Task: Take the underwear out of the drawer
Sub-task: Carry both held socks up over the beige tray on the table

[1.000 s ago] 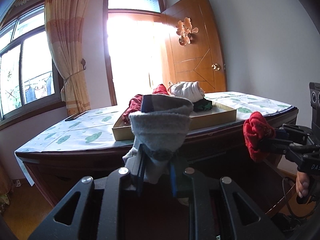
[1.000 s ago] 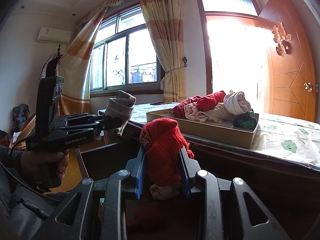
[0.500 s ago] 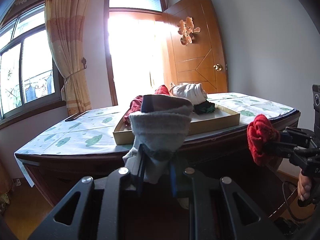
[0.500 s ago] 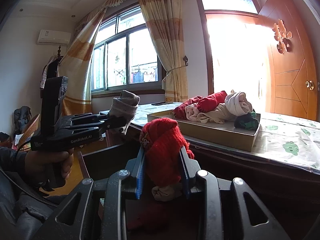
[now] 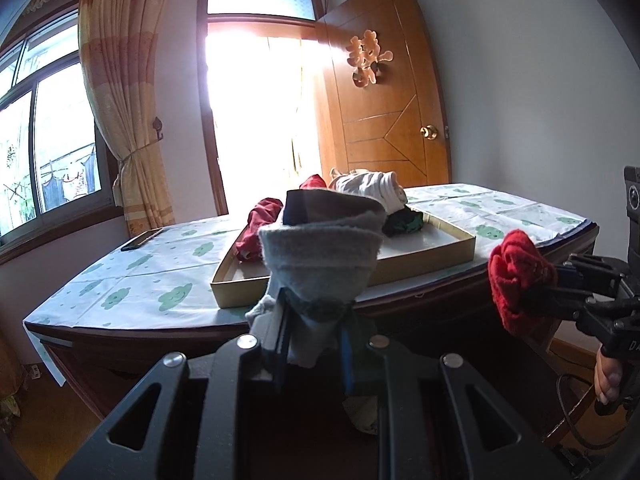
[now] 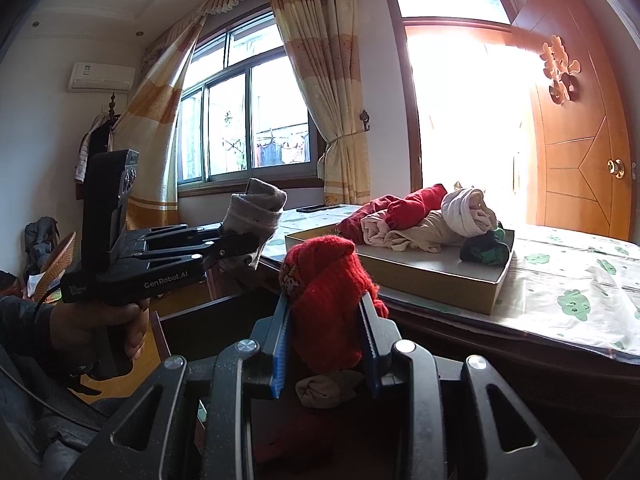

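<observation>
Now both tools clamping garments.

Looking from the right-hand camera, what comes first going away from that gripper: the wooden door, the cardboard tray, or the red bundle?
1. Red bundle, clamped in the right gripper.
2. Tray, ahead on the table.
3. Door, far right, behind the table.

Dark wooden table standing before window and doorway. White tablecloth with green cloud print lying over tabletop, edge hanging at left corner. Shallow tan cardboard tray sitting on cloth, toward middle. Dark flat object, possibly phone, lying on cloth near far left edge, well apart from tray. Table's open drawer showing under near edge in right wrist view; its contents mostly hidden.
</observation>
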Available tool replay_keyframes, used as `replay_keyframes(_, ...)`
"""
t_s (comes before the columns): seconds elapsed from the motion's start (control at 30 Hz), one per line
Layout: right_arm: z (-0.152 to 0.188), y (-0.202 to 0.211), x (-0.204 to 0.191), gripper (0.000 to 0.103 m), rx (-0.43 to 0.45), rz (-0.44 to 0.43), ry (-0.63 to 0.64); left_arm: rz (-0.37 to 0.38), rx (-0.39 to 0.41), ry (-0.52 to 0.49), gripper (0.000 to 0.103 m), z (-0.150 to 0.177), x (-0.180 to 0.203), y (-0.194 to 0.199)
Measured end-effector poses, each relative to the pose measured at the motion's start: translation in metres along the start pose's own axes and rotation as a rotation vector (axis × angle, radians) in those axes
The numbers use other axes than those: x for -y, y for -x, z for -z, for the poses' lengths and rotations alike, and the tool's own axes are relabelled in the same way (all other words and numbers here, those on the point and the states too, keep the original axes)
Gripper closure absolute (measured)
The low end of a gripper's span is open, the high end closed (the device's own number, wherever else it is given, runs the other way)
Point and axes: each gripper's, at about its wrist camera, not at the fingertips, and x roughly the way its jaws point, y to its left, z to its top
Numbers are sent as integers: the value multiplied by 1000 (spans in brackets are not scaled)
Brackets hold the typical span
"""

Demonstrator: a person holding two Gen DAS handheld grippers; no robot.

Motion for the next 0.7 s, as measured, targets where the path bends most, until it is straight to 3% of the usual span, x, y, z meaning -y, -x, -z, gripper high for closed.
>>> replay_keyframes(0.7,-32,-4,7,70,3,7,30,15,-9,-48,84,-37,8,-24)
